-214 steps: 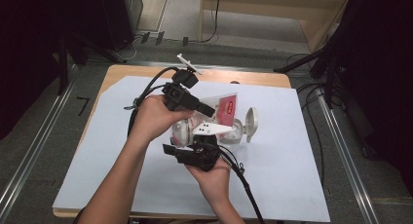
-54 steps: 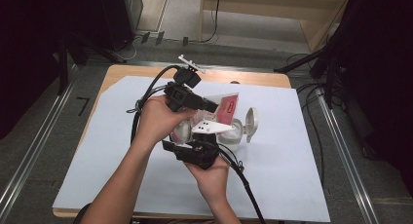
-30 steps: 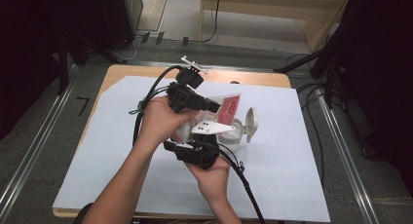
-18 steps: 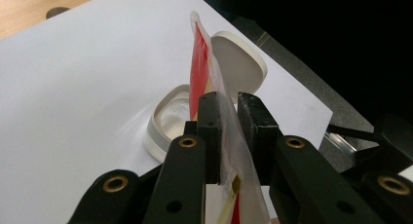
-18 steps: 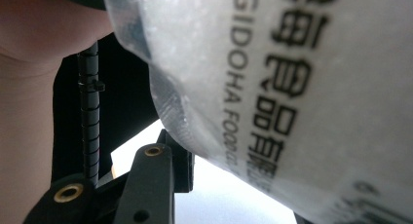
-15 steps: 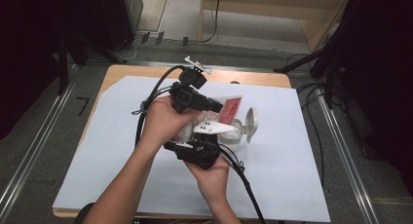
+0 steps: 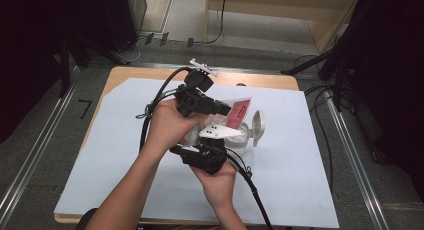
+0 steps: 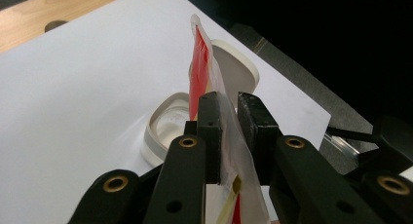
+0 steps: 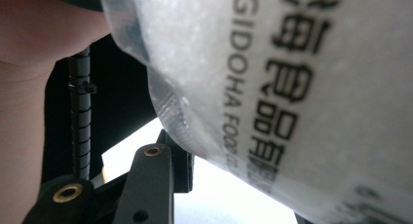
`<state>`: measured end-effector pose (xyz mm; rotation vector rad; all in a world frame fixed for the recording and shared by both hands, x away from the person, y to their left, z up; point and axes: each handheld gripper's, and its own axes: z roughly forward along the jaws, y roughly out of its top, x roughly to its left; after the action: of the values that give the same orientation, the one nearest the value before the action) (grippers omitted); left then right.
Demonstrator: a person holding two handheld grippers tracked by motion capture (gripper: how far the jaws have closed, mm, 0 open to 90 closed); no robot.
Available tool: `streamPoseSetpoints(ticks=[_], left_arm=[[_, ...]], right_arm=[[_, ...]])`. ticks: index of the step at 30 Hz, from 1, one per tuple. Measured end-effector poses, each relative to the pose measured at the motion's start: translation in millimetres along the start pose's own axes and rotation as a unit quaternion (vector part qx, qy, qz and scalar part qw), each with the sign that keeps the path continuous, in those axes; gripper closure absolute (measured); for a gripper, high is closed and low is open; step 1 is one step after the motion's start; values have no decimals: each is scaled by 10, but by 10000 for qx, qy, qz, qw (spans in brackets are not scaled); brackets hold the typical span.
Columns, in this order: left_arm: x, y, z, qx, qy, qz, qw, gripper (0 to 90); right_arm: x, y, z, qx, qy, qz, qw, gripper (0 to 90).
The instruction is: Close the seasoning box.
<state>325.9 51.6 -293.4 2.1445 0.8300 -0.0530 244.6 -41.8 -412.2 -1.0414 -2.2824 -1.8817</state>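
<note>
A clear pouch (image 7: pixel 239 112) of white granules with a red top strip is held up between both grippers. My left gripper (image 8: pixel 228 101) is shut on the pouch's (image 8: pixel 199 63) thin upper edge, which stands upright between its pads. My right gripper (image 7: pixel 212 142) sits below it and is shut on the pouch's full body (image 9: pixel 292 87), whose printed film presses against one black finger (image 9: pixel 160 173). Under the pouch a white container (image 8: pixel 165 129) stands on the table with its flip lid (image 7: pixel 258 125) open.
A white sheet (image 7: pixel 115 155) covers the wooden table (image 7: pixel 125 75). Black cables (image 7: pixel 250 185) trail from both grippers across the sheet. Metal rails (image 7: pixel 355 170) run along the table's sides, and dark stands rise at the far right.
Since the earliest frame my left gripper has edged a little to the right with the pouch's top. Over the last second both hands have kept still.
</note>
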Motion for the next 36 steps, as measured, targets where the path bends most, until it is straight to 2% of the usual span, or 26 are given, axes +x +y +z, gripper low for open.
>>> streamPoseSetpoints(ticks=[2, 12, 19, 23, 36], left_arm=[[-11, 3, 15, -57, -12, 7, 10000, 807], [-18, 17, 72, -1, 22, 103, 9999, 808], [-31, 17, 102, -30, 3, 67, 10000, 807], [-40, 21, 107, 0, 28, 136, 9999, 809], [-60, 21, 84, -29, 33, 139, 9999, 807]], right_arm=[[-14, 1, -12, -8, -59, -51, 10000, 634], [-53, -19, -41, -19, -114, 16, 9999, 622], [-64, -33, -52, -6, -190, -3, 9998, 631], [-71, -37, -57, -39, -185, 32, 9998, 632], [-41, -33, -56, -72, -154, 74, 9998, 632]])
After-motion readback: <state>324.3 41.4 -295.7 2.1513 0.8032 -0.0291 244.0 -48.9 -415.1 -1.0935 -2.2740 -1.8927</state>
